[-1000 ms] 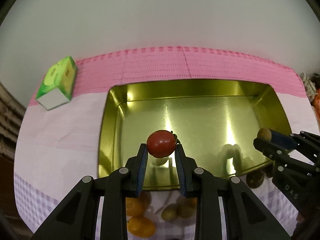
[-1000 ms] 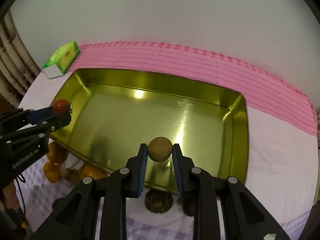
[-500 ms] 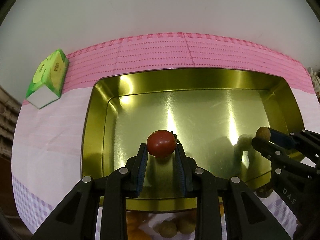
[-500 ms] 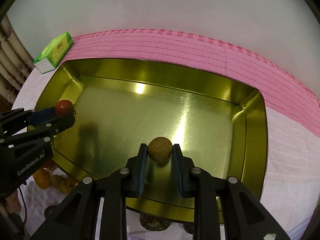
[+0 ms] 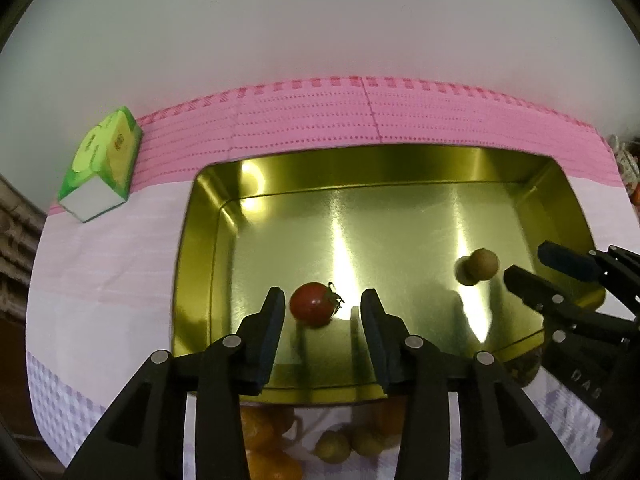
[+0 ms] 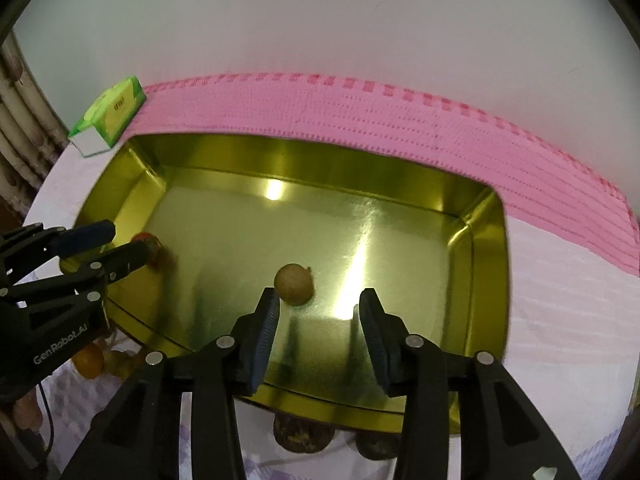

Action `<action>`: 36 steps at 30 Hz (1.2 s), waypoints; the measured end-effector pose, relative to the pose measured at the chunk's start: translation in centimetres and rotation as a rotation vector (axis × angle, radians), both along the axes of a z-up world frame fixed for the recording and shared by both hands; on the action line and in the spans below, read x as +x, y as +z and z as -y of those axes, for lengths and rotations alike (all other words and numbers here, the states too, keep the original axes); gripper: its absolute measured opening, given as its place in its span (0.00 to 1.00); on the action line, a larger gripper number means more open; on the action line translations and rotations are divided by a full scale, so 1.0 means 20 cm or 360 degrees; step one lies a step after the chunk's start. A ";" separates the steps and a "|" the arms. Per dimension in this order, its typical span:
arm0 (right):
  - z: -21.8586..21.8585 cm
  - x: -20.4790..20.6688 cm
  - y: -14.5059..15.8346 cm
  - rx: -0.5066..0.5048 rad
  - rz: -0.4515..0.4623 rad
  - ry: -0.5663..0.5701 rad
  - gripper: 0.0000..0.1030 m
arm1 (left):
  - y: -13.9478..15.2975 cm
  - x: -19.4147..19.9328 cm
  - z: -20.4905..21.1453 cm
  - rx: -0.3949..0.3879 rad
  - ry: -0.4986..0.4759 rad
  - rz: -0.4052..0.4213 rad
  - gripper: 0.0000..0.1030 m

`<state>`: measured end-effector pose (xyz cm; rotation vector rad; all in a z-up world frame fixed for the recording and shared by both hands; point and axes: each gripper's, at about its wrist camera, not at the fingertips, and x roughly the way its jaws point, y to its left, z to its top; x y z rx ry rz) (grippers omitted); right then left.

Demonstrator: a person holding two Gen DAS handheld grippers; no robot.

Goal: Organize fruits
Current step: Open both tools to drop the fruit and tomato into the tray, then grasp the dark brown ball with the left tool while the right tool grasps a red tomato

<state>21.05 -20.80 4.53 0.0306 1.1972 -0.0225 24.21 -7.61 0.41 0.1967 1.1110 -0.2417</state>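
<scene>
A gold metal tray lies on the pink and white cloth. A red cherry tomato rests on the tray floor just ahead of my open left gripper, free of the jaws. A round brown fruit rests on the tray floor ahead of my open right gripper. The right gripper shows at the right edge of the left wrist view. The left gripper shows at the left of the right wrist view, partly hiding the tomato.
A green tissue box sits on the cloth beyond the tray's far left corner. Orange and tan fruits lie on the cloth in front of the tray. Dark brown fruits lie under the right gripper. A white wall stands behind.
Both grippers have opened. The tomato has dropped from the left gripper and the brown fruit from the right gripper onto the tray floor.
</scene>
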 end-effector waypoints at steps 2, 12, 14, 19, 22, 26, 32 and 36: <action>0.01 -0.02 0.05 0.0009 0.0032 -0.0016 0.38 | 0.04 -0.02 -0.02 -0.0019 0.0005 0.0020 0.43; -0.06 -0.32 0.23 0.0054 0.0105 0.0013 0.39 | 0.13 -0.32 -0.20 -0.0024 -0.0007 0.0065 0.43; -0.09 -0.40 0.23 0.0064 0.0101 0.0026 0.39 | 0.11 -0.40 -0.25 -0.0011 -0.0002 0.0055 0.43; -0.19 -0.58 0.19 0.0102 0.0050 0.0086 0.38 | 0.05 -0.58 -0.34 -0.0006 0.0010 0.0013 0.43; -0.23 -0.66 0.16 0.0115 0.0030 0.0098 0.38 | -0.01 -0.68 -0.37 -0.0002 0.0025 -0.0021 0.43; -0.24 -0.73 0.12 0.0120 0.0007 0.0085 0.38 | -0.07 -0.77 -0.39 -0.0006 0.0016 -0.0059 0.43; -0.24 -0.78 0.08 0.0129 -0.0015 0.0067 0.38 | -0.12 -0.84 -0.36 0.0012 -0.0036 -0.0047 0.43; -0.24 -0.78 0.07 0.0130 -0.0023 0.0059 0.38 | -0.11 -0.85 -0.34 -0.0001 -0.0059 -0.0041 0.43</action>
